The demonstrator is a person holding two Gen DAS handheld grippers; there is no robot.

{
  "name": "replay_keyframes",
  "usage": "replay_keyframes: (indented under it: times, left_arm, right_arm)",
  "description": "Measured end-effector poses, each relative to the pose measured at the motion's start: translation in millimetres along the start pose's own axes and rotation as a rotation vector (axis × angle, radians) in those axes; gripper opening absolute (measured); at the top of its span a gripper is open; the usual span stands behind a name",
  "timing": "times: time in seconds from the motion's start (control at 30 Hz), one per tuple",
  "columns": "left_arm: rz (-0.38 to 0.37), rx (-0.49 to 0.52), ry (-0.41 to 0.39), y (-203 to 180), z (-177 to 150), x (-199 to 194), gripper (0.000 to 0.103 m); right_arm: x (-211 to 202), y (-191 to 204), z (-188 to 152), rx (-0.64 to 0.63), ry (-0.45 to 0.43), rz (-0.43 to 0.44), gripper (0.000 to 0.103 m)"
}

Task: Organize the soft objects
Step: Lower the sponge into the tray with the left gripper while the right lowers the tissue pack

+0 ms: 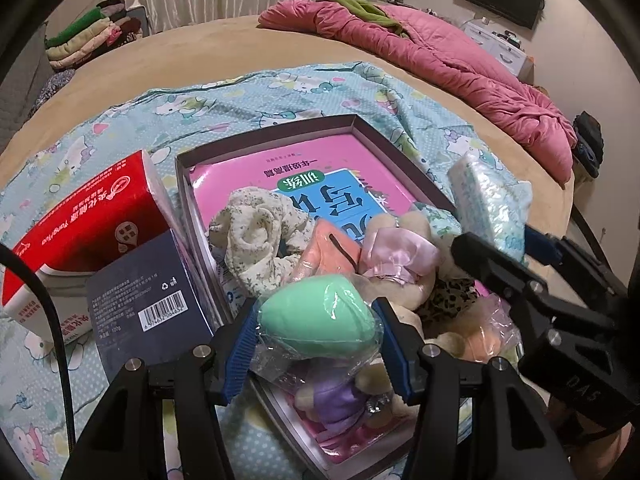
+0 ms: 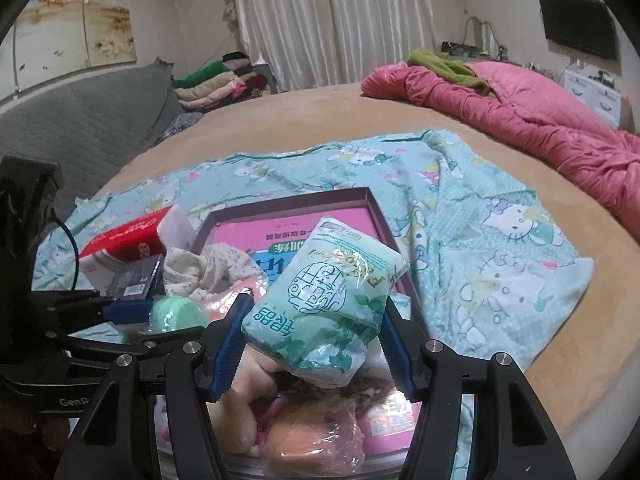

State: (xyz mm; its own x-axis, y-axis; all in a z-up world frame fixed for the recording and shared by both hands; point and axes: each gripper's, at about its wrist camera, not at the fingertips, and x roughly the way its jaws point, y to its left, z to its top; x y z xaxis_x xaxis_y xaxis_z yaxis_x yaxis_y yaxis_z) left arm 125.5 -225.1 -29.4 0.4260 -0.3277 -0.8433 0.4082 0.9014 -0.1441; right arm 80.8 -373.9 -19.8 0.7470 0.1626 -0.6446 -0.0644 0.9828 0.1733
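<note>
In the left wrist view my left gripper (image 1: 316,316) is shut on a mint-green egg-shaped sponge (image 1: 312,332) wrapped in clear plastic, held just above the near end of a shallow open box (image 1: 264,140). A pink book lines the box, and on it lie a floral cloth (image 1: 256,240), a pink satin plush (image 1: 396,256) and a purple plush (image 1: 340,400). My right gripper (image 2: 316,308) is shut on a soft green-and-white tissue pack (image 2: 332,280), which it holds over the same box (image 2: 288,200). The left wrist view shows that pack (image 1: 488,200) at right.
A red carton (image 1: 96,216) and a dark blue box (image 1: 148,292) stand left of the open box on a Hello Kitty sheet (image 2: 500,240). A pink duvet (image 2: 540,128) lies at the far right of the bed, and folded clothes (image 2: 216,84) are stacked at the back.
</note>
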Motion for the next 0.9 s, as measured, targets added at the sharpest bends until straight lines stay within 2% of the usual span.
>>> replay_keyframes:
  times: [0.43, 0.57, 0.77, 0.9]
  left_arm:
    - [-0.037, -0.026, -0.008, 5, -5, 1, 0.058]
    - [-0.051, -0.037, -0.004, 5, -5, 1, 0.060]
    - [-0.035, -0.027, -0.001, 4, -6, -3, 0.064]
    - [-0.041, -0.038, -0.001, 6, -6, -5, 0.066]
  right_arm:
    - [15, -14, -8, 0.117, 0.053, 0.092, 0.066]
    - [14, -20, -10, 0.172, 0.052, 0.126, 0.073]
    - [-1, -25, -8, 0.207, 0.000, 0.108, 0.076]
    - [-16, -26, -6, 0.204, -0.039, 0.065, 0.077]
